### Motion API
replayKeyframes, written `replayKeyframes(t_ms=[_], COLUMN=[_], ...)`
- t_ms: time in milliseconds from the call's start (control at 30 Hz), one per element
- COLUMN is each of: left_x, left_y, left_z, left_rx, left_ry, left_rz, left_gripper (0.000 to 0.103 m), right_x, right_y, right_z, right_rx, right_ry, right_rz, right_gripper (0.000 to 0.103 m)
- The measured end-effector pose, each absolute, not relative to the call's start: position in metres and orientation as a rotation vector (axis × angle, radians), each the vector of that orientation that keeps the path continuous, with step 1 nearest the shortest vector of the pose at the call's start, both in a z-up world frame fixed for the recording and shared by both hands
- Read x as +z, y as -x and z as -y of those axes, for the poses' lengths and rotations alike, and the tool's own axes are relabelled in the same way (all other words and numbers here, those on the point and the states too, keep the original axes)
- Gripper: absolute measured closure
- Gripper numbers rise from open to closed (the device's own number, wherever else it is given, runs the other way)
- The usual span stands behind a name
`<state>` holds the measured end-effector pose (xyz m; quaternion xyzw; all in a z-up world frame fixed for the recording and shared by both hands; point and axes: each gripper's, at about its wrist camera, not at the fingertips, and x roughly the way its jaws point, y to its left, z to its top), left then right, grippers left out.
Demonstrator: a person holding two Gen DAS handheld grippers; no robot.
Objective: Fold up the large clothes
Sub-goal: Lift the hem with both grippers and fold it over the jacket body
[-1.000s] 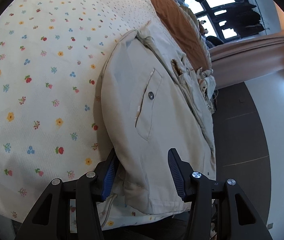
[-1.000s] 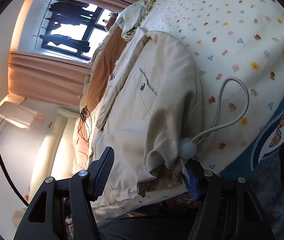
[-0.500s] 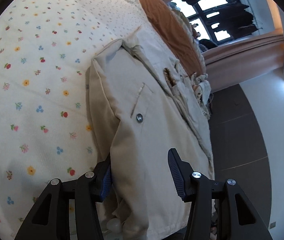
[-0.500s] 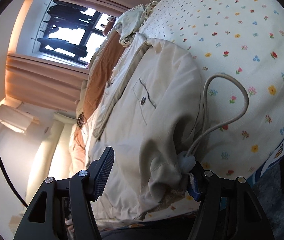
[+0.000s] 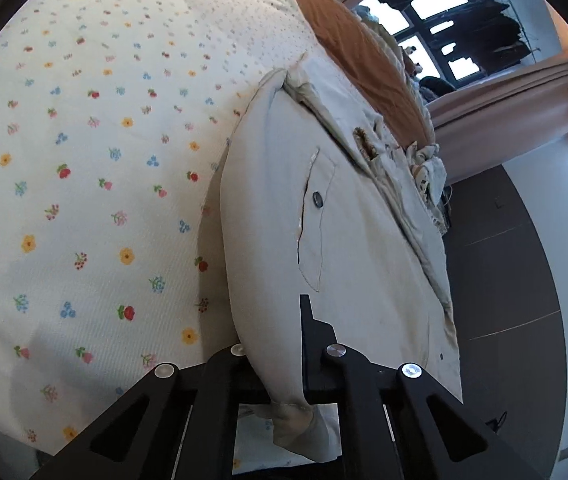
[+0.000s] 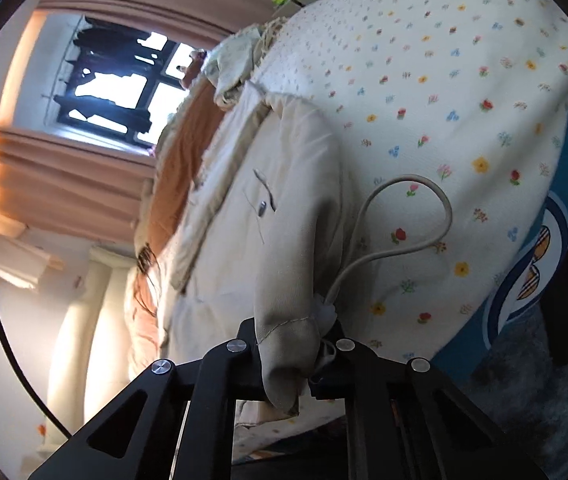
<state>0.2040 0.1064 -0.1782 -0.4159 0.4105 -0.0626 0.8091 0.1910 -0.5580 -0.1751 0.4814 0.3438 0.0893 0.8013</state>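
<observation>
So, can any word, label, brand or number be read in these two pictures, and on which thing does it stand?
None can be read.
Beige jacket: a pocket snap, no lettering visible.
Floral bedsheet: only printed flowers.
Blue cover at the bed edge: a drawn pattern, no words.

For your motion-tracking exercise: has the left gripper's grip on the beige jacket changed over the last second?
Yes. The left gripper, open around the beige jacket before, has shut on its hem, drawing it toward the camera over the floral bedsheet.
</observation>
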Motion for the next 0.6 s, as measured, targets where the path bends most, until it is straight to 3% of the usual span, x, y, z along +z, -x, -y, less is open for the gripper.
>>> replayKeyframes(t_ms=[600], left_x=[-0.064], left_y=[-0.098], left_z=[-0.126], left_rx=[-0.163], left_ry=[0.905], left_rz=[-0.683], left_gripper=[0.097], right_x=[-0.055], right_y=[-0.128], right_z=[0.541], right_rx=[0.338], right_ry=[-0.948], right_rz=[-0.548], right_gripper=[0.091])
